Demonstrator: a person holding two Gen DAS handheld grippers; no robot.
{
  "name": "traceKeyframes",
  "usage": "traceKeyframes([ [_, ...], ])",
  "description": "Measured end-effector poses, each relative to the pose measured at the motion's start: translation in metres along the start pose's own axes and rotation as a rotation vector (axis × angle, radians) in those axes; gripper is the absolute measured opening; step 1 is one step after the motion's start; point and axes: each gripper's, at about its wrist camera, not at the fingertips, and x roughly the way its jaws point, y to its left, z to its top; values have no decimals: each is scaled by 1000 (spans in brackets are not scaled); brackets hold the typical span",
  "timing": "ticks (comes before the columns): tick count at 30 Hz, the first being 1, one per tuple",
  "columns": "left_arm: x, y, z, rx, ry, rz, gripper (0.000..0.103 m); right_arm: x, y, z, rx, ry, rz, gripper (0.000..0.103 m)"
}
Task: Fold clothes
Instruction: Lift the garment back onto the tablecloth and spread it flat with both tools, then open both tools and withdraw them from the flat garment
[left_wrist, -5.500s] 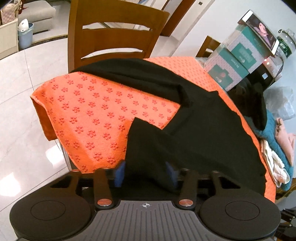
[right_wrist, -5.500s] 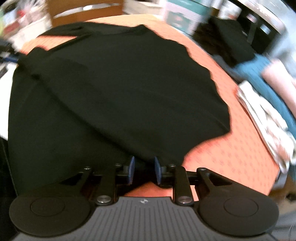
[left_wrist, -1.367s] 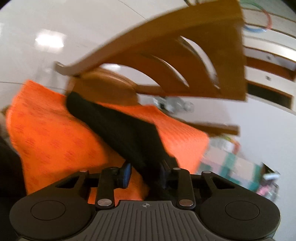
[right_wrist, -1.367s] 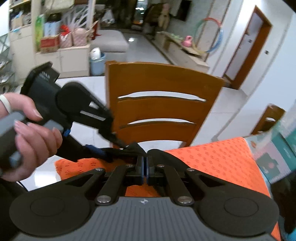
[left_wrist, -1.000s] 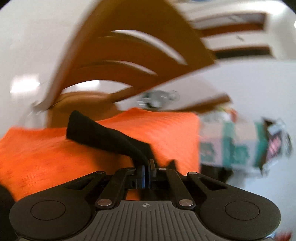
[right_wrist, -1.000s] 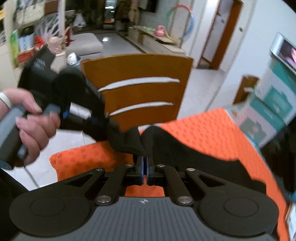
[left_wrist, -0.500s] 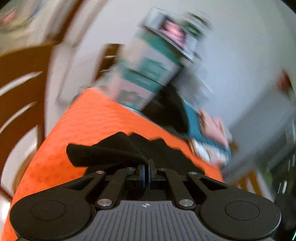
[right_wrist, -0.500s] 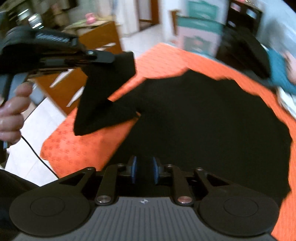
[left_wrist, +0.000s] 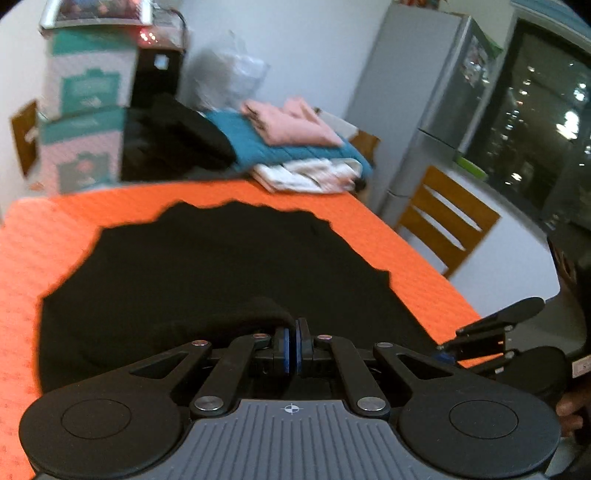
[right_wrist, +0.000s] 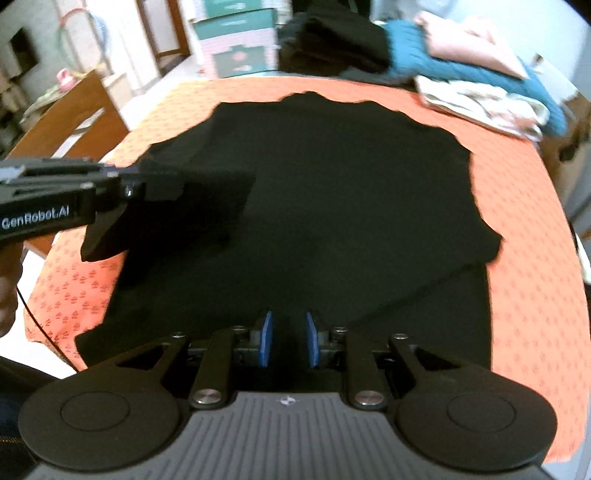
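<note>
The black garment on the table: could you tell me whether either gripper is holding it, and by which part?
The left gripper is shut on a fold of the black garment, apparently its sleeve, at that side's edge. The right gripper is open, holding nothing.

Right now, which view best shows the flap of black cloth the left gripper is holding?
The right wrist view: it shows the left gripper from the side, with the held flap lifted over the black garment. The left wrist view only shows a bunched bit of flap at its shut pads.
</note>
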Motion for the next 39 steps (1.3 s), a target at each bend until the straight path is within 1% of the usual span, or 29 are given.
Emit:
traceKeyframes([
  [3, 10, -1, -5, -9, 49, -46, 6, -3, -10, -8, 35, 4, -15, 24],
  [4, 14, -1, -7, -18, 73, -69, 10, -4, -13, -11, 45, 6, -18, 26],
  [7, 23, 3, -13, -59, 149, -157, 13, -3, -12, -6, 39, 6, -1, 32],
  [9, 24, 8, -19, -94, 182, -203, 16, -2, -11, -2, 34, 6, 11, 33],
  [11, 20, 12, -23, -117, 196, -227, 21, -1, -10, 2, 28, 6, 23, 33],
  [13, 13, 15, -27, -130, 210, -242, 33, 0, -9, 6, 22, 5, 36, 39],
  [15, 6, 16, -31, -132, 218, -241, 36, 1, -8, 9, 17, 5, 48, 40],
  [17, -3, 18, -35, -134, 219, -236, 41, 2, -7, 13, 11, 5, 60, 40],
  [19, -13, 21, -38, -142, 213, -235, 50, 3, -3, 20, 3, 0, 82, 40],
  [20, -17, 23, -39, -154, 204, -226, 51, 4, 1, 25, -4, -5, 98, 41],
  [22, -27, 29, -42, -184, 182, -199, 56, 9, 12, 34, -31, -12, 117, 47],
  [27, -51, 47, -49, -250, 138, -112, 58, 26, 48, 48, -139, -2, 169, 53],
  [31, -74, 59, -50, -253, 104, -26, 62, 45, 74, 52, -212, 29, 172, 57],
  [35, -95, 73, -46, -272, 84, 60, 66, 65, 104, 50, -356, 49, 138, 56],
  [36, -99, 77, -46, -275, 81, 81, 67, 68, 109, 48, -385, 51, 126, 48],
  [37, -102, 80, -45, -279, 79, 100, 67, 71, 112, 47, -400, 51, 112, 31],
  [38, -105, 84, -45, -283, 77, 119, 67, 73, 113, 45, -412, 49, 97, 21],
  [39, -107, 88, -44, -289, 76, 136, 67, 75, 115, 44, -423, 48, 82, 9],
])
